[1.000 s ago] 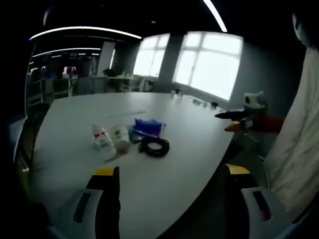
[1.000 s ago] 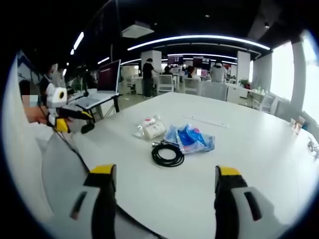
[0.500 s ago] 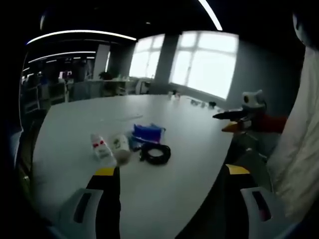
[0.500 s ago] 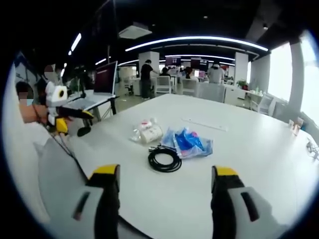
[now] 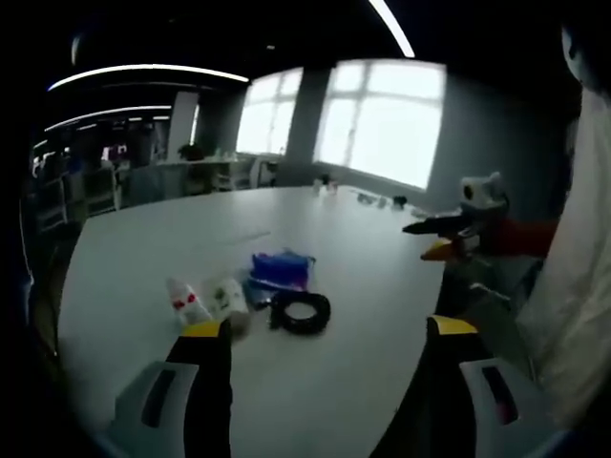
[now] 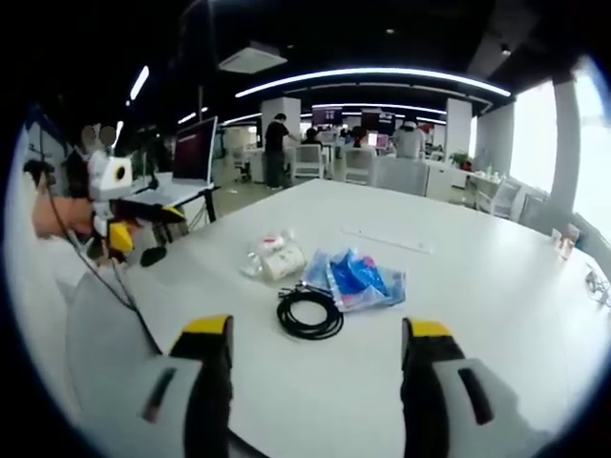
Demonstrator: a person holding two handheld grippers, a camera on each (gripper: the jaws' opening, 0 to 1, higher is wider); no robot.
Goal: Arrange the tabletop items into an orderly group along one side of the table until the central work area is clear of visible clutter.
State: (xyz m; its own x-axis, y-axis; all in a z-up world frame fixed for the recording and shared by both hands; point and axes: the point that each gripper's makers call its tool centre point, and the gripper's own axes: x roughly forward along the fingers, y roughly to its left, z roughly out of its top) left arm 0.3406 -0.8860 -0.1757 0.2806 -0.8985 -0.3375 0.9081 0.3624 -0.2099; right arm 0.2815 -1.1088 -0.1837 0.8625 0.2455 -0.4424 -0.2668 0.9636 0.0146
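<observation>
The white table (image 6: 496,286) stretches ahead of both grippers, its near edge under their jaws. The right gripper (image 6: 315,334) hangs over that edge with jaws spread wide and nothing between them. The left gripper (image 5: 320,329) is likewise spread and empty; in the right gripper view it shows far to the left, held by a hand (image 6: 57,215).

Ahead of the right gripper, between its jaw tips and a little beyond, lie three things close together: a blue bag (image 6: 358,279) farthest right, a coiled black cable (image 6: 308,313) nearest and touching the bag's edge, and white bottles (image 6: 272,256) to the left of the bag.
</observation>
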